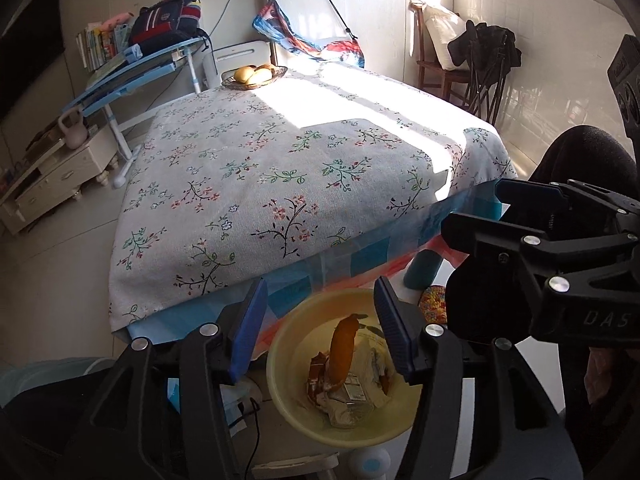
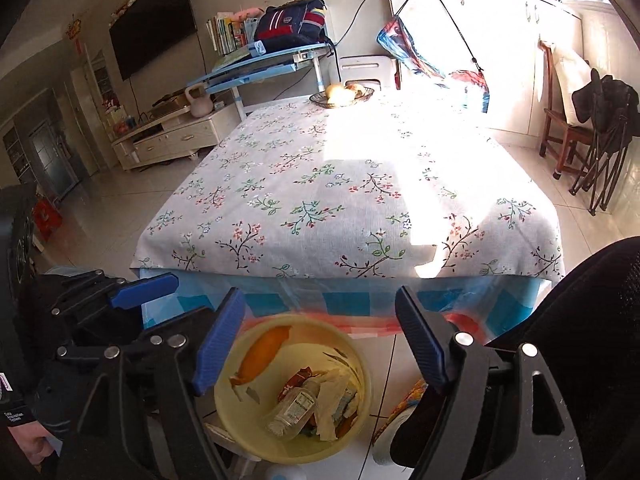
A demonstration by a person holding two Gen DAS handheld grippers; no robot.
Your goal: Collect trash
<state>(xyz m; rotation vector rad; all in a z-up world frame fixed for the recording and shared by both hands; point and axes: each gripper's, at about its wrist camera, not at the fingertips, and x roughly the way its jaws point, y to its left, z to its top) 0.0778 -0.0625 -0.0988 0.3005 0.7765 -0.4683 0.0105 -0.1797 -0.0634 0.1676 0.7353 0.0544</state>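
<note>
Sunlit floral tablecloth (image 2: 340, 200) covers the table, with a yellow bin (image 2: 240, 432) on the floor just below its near edge. Both the left gripper (image 1: 320, 332) and right gripper (image 2: 320, 344) hover above it, jaws apart and empty (orange peel (image 1: 344, 352), plastic bottle (image 2: 292, 408) and wrappers sit inside).

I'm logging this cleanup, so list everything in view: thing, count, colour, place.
basin: one, yellow, floor below table edge.
orange peel: one, orange, in basin.
plastic bottle: one, clear, in basin.
wrappers: several, mixed, in basin.
table: one, floral cloth.
fruit basket: one, dark, table's far edge.
backpack: one, navy, blue desk.
left gripper: blue pads, open above basin.
right gripper: blue pads, open above basin.
</note>
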